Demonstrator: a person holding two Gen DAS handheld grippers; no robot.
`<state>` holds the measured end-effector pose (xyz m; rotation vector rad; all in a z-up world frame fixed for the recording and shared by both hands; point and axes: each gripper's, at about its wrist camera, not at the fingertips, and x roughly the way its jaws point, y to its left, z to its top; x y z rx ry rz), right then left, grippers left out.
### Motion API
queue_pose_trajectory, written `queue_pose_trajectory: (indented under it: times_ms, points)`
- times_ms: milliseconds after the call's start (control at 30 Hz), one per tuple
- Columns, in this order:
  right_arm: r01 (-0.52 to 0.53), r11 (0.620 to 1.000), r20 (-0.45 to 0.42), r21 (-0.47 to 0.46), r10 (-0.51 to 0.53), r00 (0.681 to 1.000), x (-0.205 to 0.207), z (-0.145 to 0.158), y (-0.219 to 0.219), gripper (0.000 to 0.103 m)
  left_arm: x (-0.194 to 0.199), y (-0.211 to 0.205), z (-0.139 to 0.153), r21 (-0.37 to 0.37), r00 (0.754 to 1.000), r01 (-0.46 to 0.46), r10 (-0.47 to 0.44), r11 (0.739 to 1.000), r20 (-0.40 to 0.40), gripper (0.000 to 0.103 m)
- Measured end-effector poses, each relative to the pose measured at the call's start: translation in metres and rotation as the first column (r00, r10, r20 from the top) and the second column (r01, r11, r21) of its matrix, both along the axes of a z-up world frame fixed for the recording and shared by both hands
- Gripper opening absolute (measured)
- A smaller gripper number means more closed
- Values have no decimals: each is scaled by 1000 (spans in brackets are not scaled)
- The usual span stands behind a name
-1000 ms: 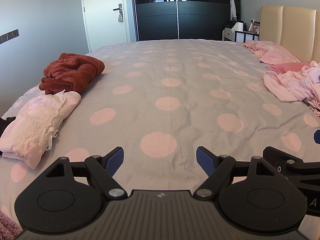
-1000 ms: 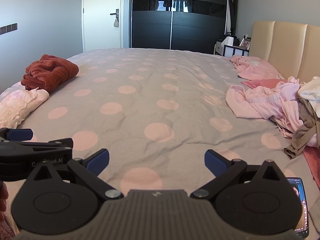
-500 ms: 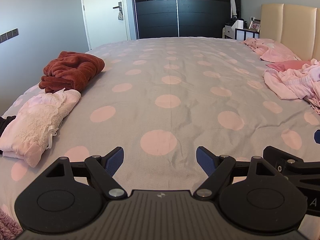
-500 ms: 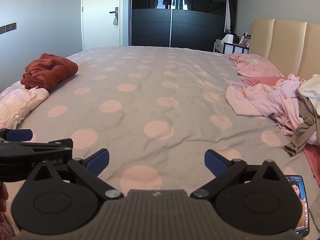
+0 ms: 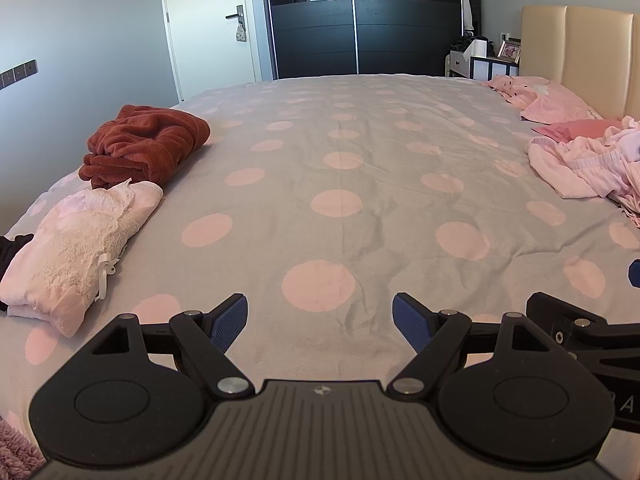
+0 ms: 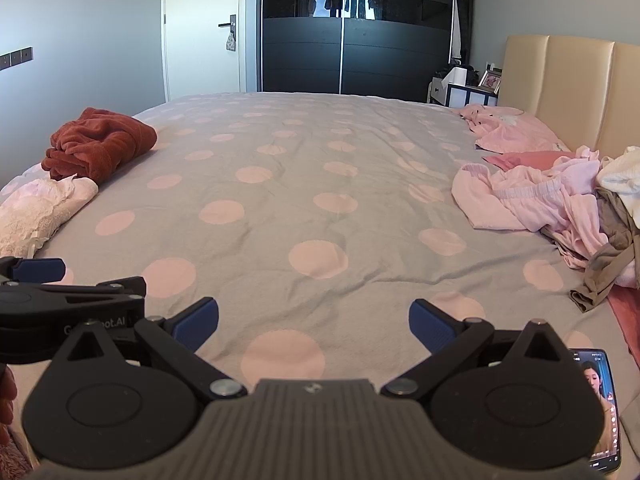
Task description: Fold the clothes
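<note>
Since a second ago both views had tipped slightly, so the bed slid a little lower in frame, while nothing on it had shifted. The unfolded pile (image 6: 560,208) lay ahead and to the right of the right gripper (image 6: 314,322), well apart from its fingertips, and stretched away from them along the bed's right edge toward the headboard (image 6: 568,80). It sat further to the right of the left gripper (image 5: 319,318), so the right hand looked the nearer one for a first pick. The pile was soft, rumpled pale pink knit with a ribbed waistband showing, a limp olive-brown piece hanging at its near end and something cream on top. Both grippers hovered low over bare spread, fingers wide apart and holding nothing; the blue ribbed pads (image 6: 196,322) faced only cloth. Ahead and to the left of both, a folded lace garment (image 5: 80,244) lay touching a folded rust towel (image 5: 144,142) of thick plush. The spread (image 5: 340,168) was grey with pink dots, faintly creased. A phone (image 6: 602,400) with a lit screen lay just right of the right gripper.
</note>
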<state>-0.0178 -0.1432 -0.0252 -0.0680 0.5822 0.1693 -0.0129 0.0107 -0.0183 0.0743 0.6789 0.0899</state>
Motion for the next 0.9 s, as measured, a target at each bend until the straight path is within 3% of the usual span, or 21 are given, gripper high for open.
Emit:
queue_pose_trajectory:
  times_ms: [900]
  points:
    - [1, 1000, -6, 11, 0, 1000, 2, 1, -2, 102, -3, 1, 1, -1, 1000, 9, -9, 1000, 24, 80]
